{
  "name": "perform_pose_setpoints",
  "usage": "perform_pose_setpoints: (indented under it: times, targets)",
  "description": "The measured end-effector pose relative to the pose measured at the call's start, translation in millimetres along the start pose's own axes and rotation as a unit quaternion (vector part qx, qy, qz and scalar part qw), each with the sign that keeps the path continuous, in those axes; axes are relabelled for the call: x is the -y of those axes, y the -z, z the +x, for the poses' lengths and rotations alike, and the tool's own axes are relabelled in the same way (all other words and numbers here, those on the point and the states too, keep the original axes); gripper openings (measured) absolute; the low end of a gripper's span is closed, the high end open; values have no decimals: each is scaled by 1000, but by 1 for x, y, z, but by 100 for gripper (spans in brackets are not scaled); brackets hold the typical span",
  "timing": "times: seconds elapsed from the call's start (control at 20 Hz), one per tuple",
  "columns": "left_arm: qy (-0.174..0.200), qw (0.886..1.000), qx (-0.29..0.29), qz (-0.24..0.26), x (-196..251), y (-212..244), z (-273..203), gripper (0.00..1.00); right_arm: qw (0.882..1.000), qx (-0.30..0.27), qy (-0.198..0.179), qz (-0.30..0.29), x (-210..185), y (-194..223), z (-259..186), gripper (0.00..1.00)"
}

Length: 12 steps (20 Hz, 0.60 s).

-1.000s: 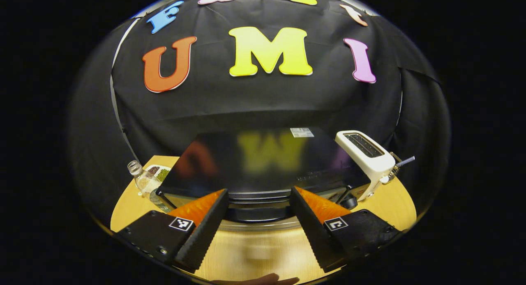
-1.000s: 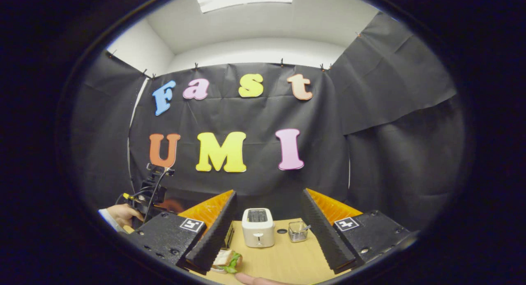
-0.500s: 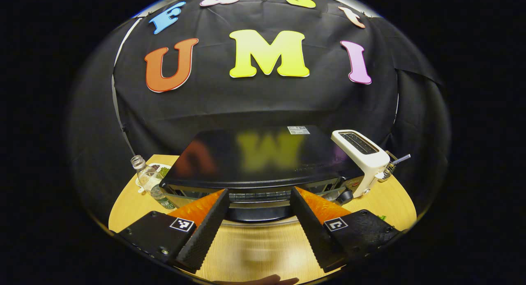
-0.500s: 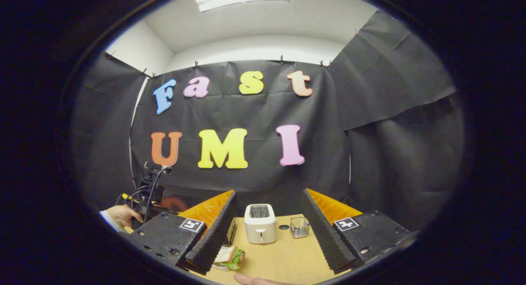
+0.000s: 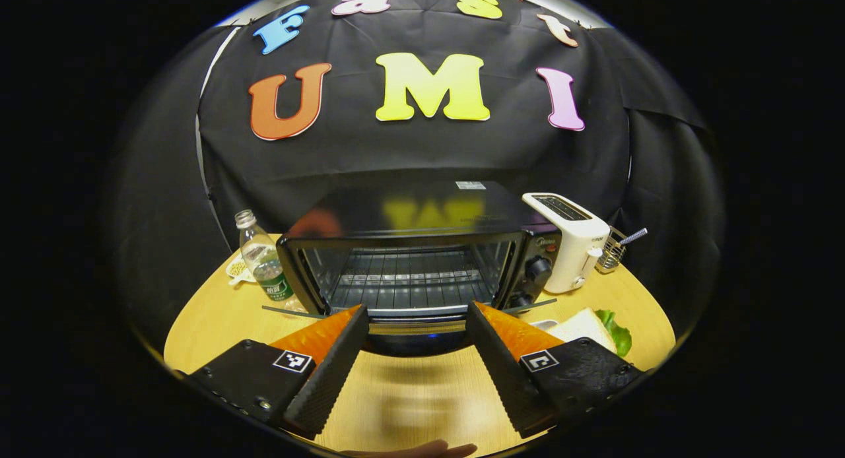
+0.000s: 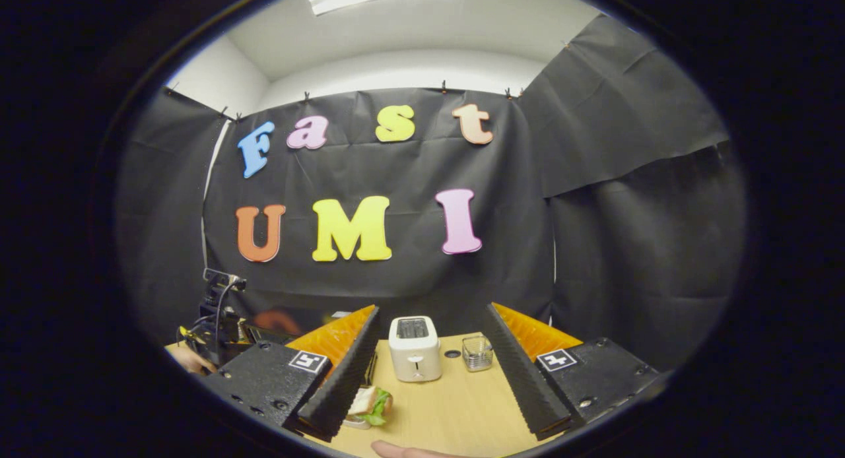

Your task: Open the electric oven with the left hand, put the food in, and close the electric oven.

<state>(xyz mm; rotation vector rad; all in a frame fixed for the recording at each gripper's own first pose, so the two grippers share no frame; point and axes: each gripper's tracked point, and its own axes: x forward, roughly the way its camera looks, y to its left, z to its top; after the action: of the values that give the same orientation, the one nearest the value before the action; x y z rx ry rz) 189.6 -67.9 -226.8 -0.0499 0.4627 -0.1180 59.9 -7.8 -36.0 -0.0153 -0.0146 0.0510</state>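
The black electric oven (image 5: 422,214) stands open in the left gripper view, its wire rack (image 5: 409,280) bare. Its door hangs down flat, and the dark handle (image 5: 416,342) lies between the fingers of my left gripper (image 5: 416,306), which is open and not pressing on it. The sandwich (image 5: 587,326) with lettuce rests on a white plate to the oven's right. In the right gripper view my right gripper (image 6: 432,307) hovers open over the table, with the sandwich (image 6: 370,404) just beside its left finger. The left gripper (image 6: 218,316) shows far left there, held by a hand.
A white toaster (image 5: 568,247) stands right of the oven, a small wire holder (image 5: 614,250) behind it. A plastic bottle (image 5: 264,266) and a small dish (image 5: 236,268) sit left of the oven. The round wooden table (image 5: 211,313) ends close in front.
The oven door has swung down with my left gripper lowering and drawing back; the inside and rack now show. The right gripper has barely shifted.
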Motion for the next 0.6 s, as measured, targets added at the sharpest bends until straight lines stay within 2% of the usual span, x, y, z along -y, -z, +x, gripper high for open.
perform_pose_setpoints:
  times: [0.35,0.6]
  targets:
    - [-7,1000,1,2,3,53,-15,98,1000,-1,-8,-8,-15,1,-7,100]
    - [-7,1000,-26,7,4,92,-18,99,1000,-8,-13,-9,-20,7,-9,100]
